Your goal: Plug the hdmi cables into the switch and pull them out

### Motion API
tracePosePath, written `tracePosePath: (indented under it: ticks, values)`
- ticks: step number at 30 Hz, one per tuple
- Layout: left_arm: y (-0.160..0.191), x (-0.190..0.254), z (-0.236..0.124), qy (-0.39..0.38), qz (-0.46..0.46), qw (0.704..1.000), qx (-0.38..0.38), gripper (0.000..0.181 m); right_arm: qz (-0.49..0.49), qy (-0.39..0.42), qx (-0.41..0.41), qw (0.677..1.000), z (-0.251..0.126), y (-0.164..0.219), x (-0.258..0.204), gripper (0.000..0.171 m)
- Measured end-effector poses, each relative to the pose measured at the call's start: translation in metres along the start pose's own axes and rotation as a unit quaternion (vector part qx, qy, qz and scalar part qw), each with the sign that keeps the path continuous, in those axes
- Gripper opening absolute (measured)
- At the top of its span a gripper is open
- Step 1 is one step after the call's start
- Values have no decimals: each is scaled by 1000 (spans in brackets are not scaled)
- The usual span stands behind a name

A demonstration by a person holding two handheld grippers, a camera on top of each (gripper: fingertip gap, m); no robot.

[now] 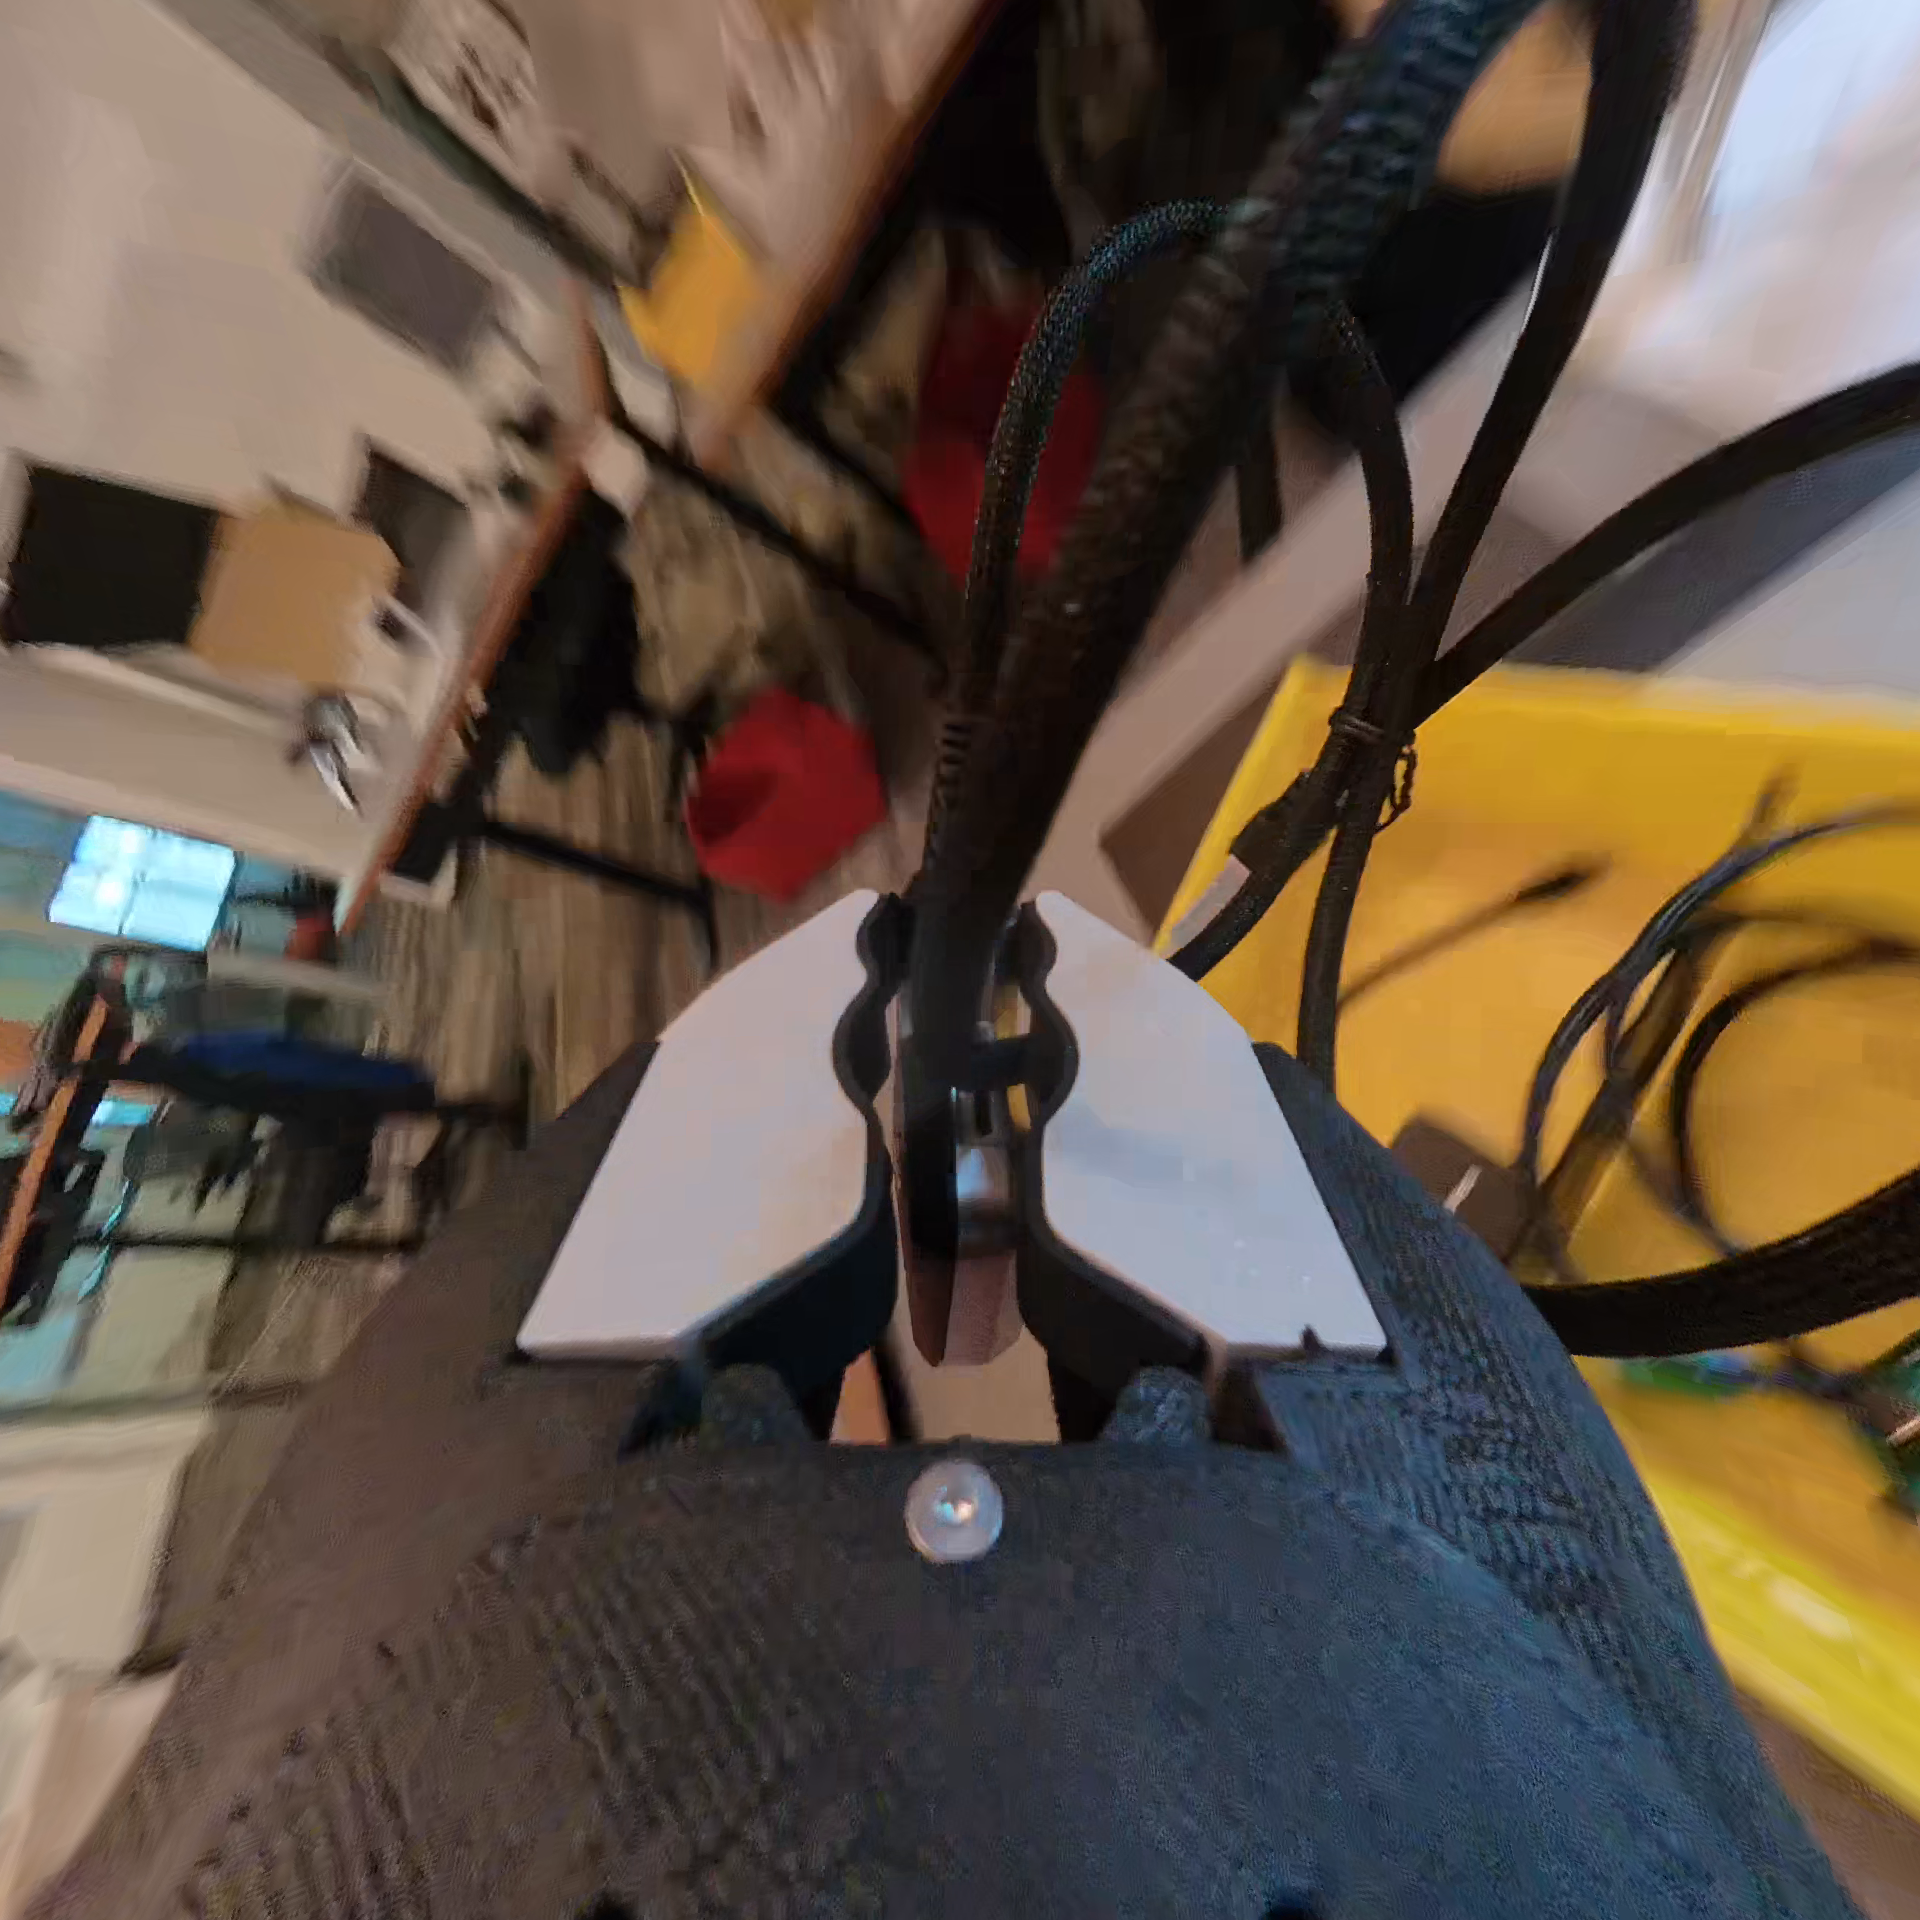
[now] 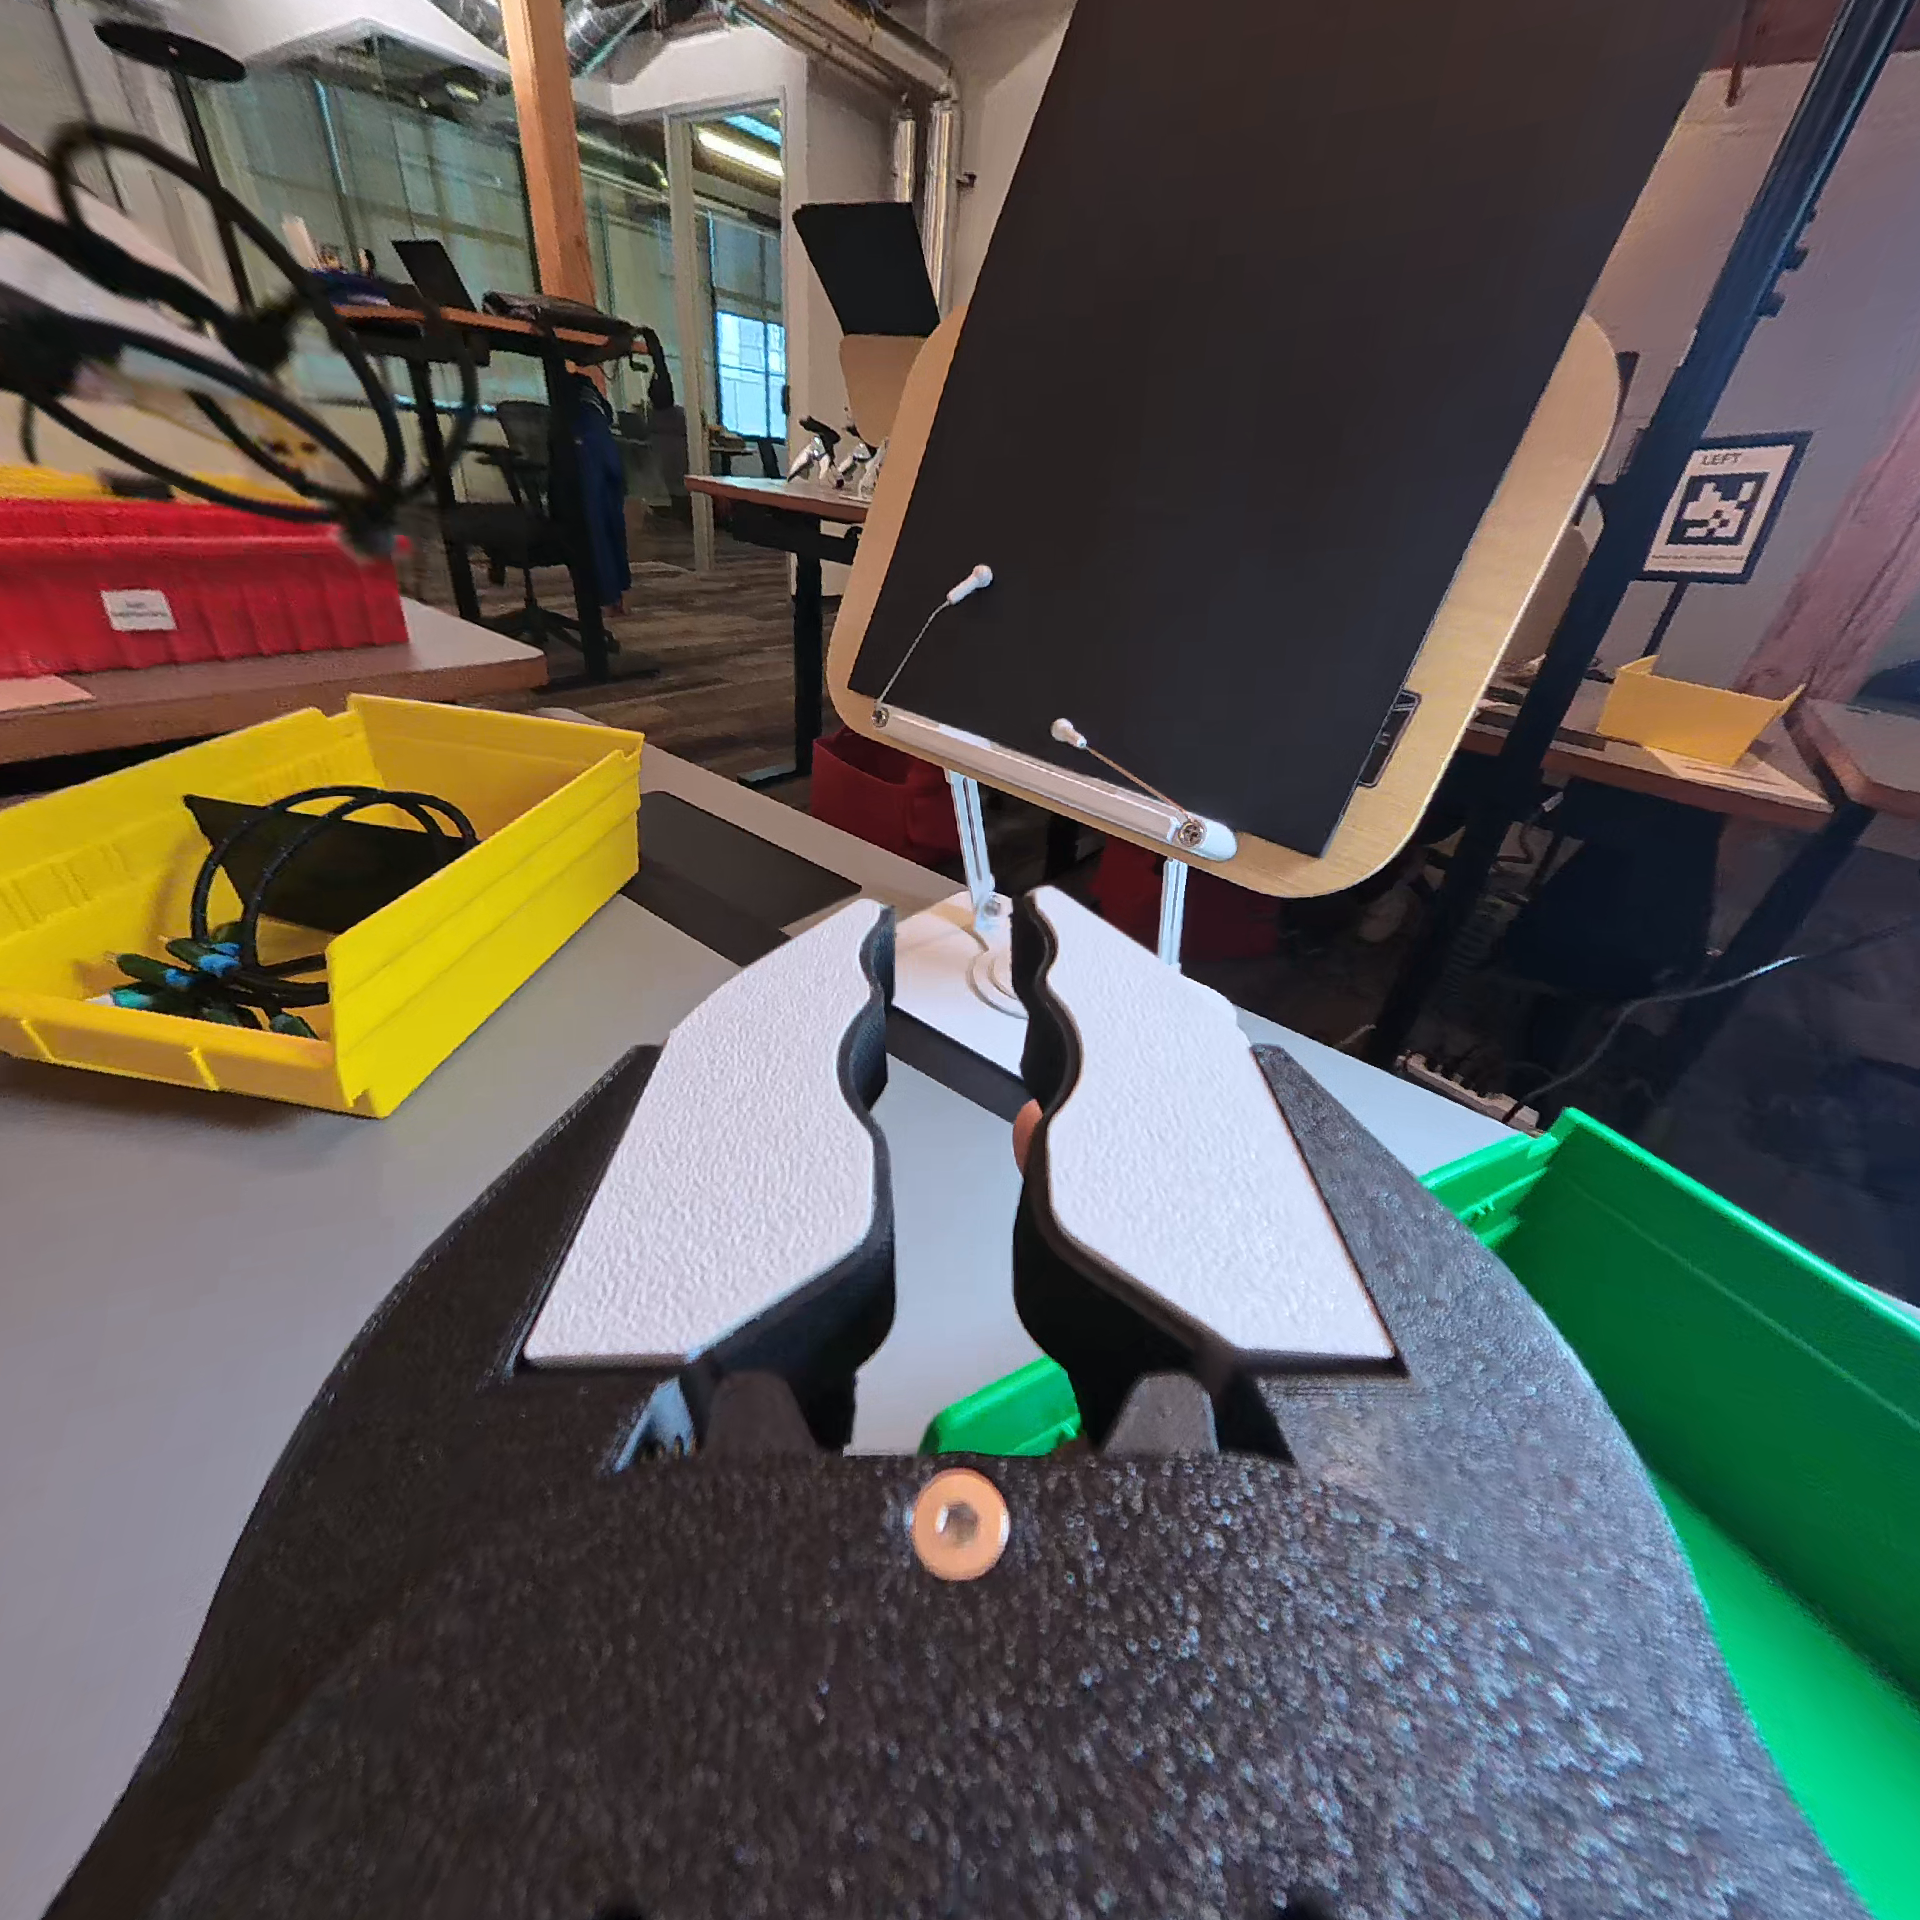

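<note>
My left gripper (image 1: 961,920) is shut on a bundle of black braided HDMI cables (image 1: 1049,582) and holds it in the air. A metal-tipped plug (image 1: 971,1184) sits between the jaws, and the cable loops rise away from the fingertips. The same bundle (image 2: 218,343) shows blurred at the upper left of the right wrist view, above the table. My right gripper (image 2: 956,920) is open with a narrow gap and holds nothing, above the grey table (image 2: 260,1299). A black flat device (image 2: 312,852) lies in the yellow bin (image 2: 488,925); I cannot tell whether it is the switch.
The yellow bin (image 1: 1558,790) also holds thin black cables (image 2: 249,935) with blue-green ends. A green bin (image 2: 1714,1351) is at the lower right, a red bin (image 2: 197,592) at the far left. A tilted black board on a white stand (image 2: 1247,416) rises straight ahead.
</note>
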State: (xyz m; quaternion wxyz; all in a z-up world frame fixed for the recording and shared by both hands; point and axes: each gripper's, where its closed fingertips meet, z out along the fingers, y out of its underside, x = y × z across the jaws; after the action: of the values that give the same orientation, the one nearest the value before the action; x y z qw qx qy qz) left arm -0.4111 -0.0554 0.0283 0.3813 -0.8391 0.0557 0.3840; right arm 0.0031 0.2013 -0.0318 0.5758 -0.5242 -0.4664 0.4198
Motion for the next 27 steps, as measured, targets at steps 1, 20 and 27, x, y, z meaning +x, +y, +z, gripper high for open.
tracePosePath:
  ticks: [1,20,27]
  values:
    - [-26,2,-23,0,-25,997,67,23,9,-6,7,1000,-1,-3,-2,21]
    - [-225,284,-180,552,-343,535,540,22,81,-304,139,939,-13,-38,-169,51]
    - [-223,307,-184,585,-310,522,538,22,97,-339,158,922,-30,-44,-163,23]
